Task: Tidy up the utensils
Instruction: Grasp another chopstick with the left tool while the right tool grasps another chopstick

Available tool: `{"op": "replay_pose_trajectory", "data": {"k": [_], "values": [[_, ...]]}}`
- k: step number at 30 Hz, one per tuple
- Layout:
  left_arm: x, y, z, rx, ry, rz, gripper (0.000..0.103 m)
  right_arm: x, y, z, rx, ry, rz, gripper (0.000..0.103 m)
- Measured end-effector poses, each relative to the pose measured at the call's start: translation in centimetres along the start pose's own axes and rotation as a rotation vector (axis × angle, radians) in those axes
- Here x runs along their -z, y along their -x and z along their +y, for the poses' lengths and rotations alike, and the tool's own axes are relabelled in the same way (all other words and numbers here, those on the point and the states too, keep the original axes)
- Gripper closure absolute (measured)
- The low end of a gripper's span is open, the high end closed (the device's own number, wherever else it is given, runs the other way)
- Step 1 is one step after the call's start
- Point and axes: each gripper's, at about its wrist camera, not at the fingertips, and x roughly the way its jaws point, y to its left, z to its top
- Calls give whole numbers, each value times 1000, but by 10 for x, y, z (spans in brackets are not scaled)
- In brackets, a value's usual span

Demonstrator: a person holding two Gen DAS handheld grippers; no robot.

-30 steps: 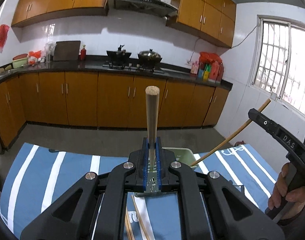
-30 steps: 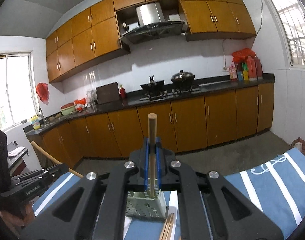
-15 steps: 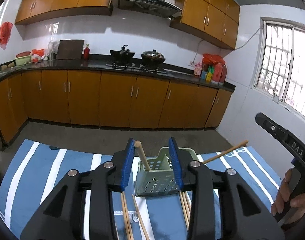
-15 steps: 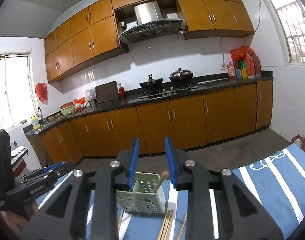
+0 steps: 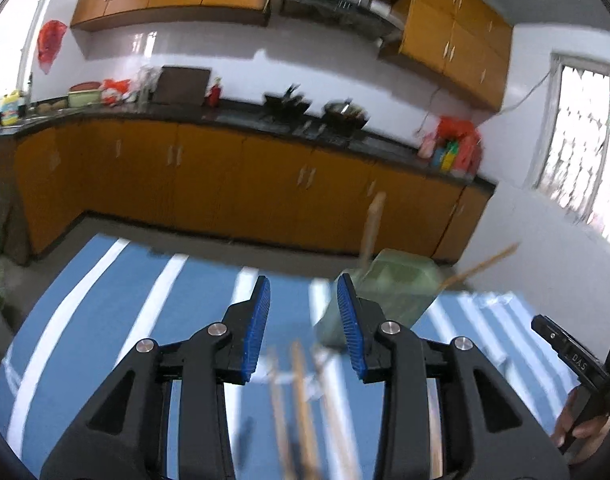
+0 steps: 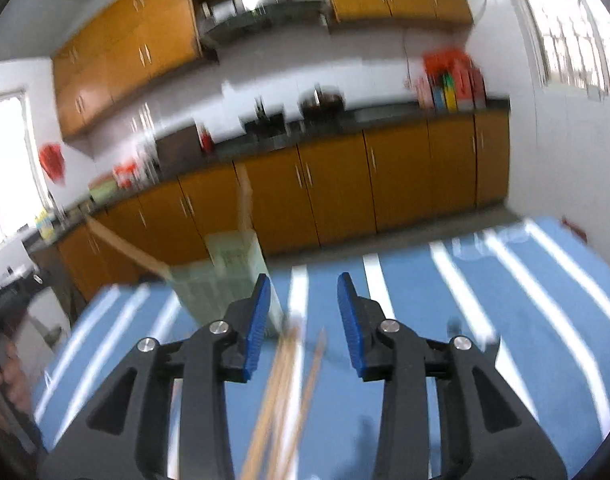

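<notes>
left gripper (image 5: 303,304): fingers apart, empty | right gripper (image 6: 303,304): fingers opening, empty | basket (image 5: 389,292): two chopsticks (image 5: 371,228) stand inside, leaning | loose chopsticks (image 6: 281,384): on striped worktop (image 6: 505,320), likely next

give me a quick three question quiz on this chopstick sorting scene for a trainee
1. True or false: the left gripper has a chopstick clamped between its jaws.
2. How many chopsticks stand in the green perforated holder: A one, B two, C five?
3. Fill in: the loose chopsticks lie on a blue cloth with ___ stripes.

Key:
1. False. Its jaws stand apart with nothing between them.
2. B. One chopstick stands nearly upright and another chopstick leans outward over the rim.
3. White.
</notes>
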Motion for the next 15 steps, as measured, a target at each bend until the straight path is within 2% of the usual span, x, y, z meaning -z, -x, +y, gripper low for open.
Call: {"op": "replay_pose_trajectory", "data": {"k": [1, 3, 6, 10, 15], "values": [[8, -3, 3, -18, -11, 24, 67, 16, -10, -3, 3, -8, 59, 69], [28, -9, 8, -40, -25, 77, 67, 39, -25, -7, -14, -29, 150, 79], [56, -17, 14, -59, -35, 148, 67, 70, -42, -6, -33, -52, 259, 82], [88, -25, 18, -63, -18, 226, 67, 95, -55, 5, -49, -51, 324, 82], [116, -28, 23, -56, 9, 291, 67, 100, -65, 21, -30, 1, 361, 83]]}}
